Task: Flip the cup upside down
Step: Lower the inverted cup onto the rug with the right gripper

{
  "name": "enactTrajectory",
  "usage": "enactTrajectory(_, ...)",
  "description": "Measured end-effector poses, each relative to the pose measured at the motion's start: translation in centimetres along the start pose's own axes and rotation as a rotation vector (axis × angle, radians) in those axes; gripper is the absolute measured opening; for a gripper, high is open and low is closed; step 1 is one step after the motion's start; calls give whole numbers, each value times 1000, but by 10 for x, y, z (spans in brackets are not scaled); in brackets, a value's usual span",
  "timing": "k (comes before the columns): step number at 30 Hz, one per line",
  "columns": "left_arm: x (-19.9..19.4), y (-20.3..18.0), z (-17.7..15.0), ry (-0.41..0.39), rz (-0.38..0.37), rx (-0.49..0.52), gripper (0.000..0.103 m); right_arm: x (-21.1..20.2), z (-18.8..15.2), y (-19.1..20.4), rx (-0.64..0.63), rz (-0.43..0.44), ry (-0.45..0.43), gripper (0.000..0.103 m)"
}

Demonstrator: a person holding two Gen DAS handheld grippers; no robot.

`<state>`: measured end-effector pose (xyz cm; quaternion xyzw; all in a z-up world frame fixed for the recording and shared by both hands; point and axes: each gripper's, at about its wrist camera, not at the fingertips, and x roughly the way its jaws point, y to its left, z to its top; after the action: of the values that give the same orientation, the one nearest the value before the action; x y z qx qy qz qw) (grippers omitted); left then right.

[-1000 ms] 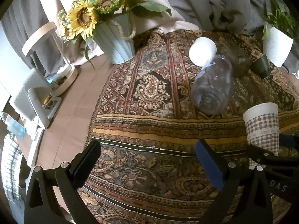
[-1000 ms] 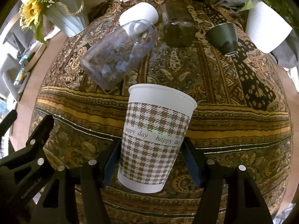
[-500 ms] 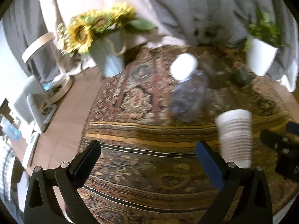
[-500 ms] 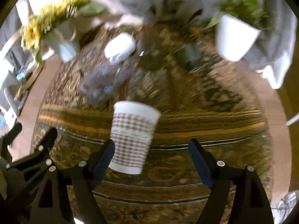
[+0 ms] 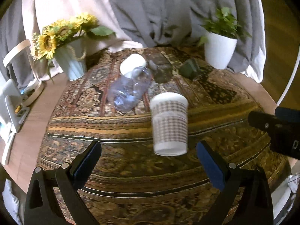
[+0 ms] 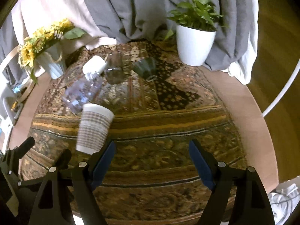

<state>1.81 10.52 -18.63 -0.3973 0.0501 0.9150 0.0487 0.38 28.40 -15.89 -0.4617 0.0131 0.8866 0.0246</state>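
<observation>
Both tongs (image 5: 149, 166) (image 6: 151, 161) gaping; paper cup (image 5: 169, 123) upright on cloth (image 5: 131, 168).

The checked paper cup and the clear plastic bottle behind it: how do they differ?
The paper cup stands on the rug with its wide end up; the plastic bottle lies on its side. The cup is opaque with a brown check print; the bottle is see-through. The bottle wears a white cap; the cup shows none. Neither is gripped.

The paper cup (image 5: 169, 123) is too blurred to read its printed band.
</observation>
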Motion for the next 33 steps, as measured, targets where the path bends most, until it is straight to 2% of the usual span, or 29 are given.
enactTrajectory(5,13,-15,-11,2,-2,1,102,3,-10,-18,-9,-23,13,80)
enactTrajectory(10,21,-28,-17,-52,43,35,99,8,-19,-32,6,-38,31,80)
enactTrajectory(13,27,-34,-19,-71,54,54,93,11,-21,-36,2,-44,44,80)
enactTrajectory(15,33,-37,-20,-64,50,64,81,13,-22,-37,-1,-49,46,80)
enactTrajectory(20,42,-40,-23,-48,44,56,74,12,-23,-38,-7,-55,40,80)
enactTrajectory(24,45,-40,-25,-33,38,46,53,11,-24,-40,-2,-55,39,80)
enactTrajectory(33,40,-40,-20,-46,27,41,51,10,-23,-41,1,-47,28,80)
